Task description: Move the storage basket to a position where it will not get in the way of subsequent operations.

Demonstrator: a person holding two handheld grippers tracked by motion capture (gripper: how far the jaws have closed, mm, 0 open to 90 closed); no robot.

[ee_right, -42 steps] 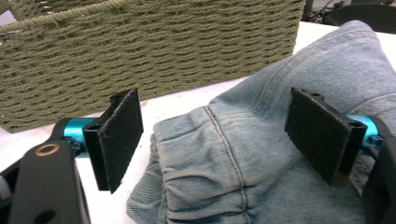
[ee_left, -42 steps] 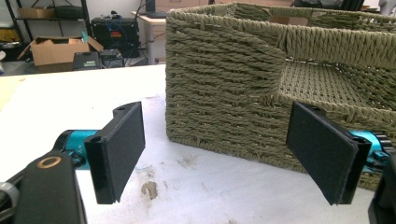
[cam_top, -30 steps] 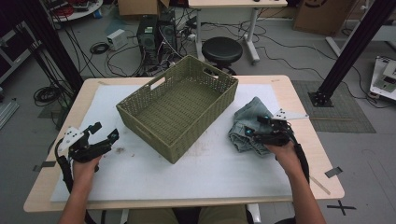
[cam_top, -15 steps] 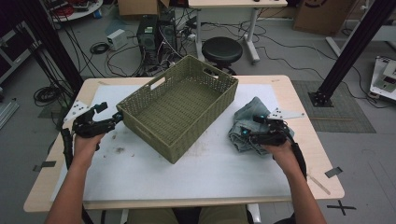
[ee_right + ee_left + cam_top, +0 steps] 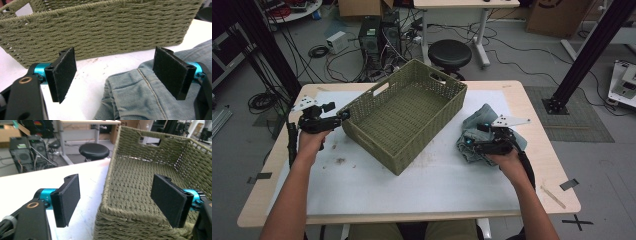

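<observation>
Your left gripper (image 5: 346,114) sits at the nine o'clock side of the table (image 5: 532,107), and its jaws, which have just been closing a little, stand wide apart astride the near corner rim of the woven basket (image 5: 404,120) without pressing on it. The basket rests at the centre of the white mat (image 5: 432,180), turned at an angle. At three o'clock your right gripper (image 5: 464,145) holds open jaws over the crumpled jeans (image 5: 477,117), one pad (image 5: 172,71) above the denim, the other above bare mat.
</observation>
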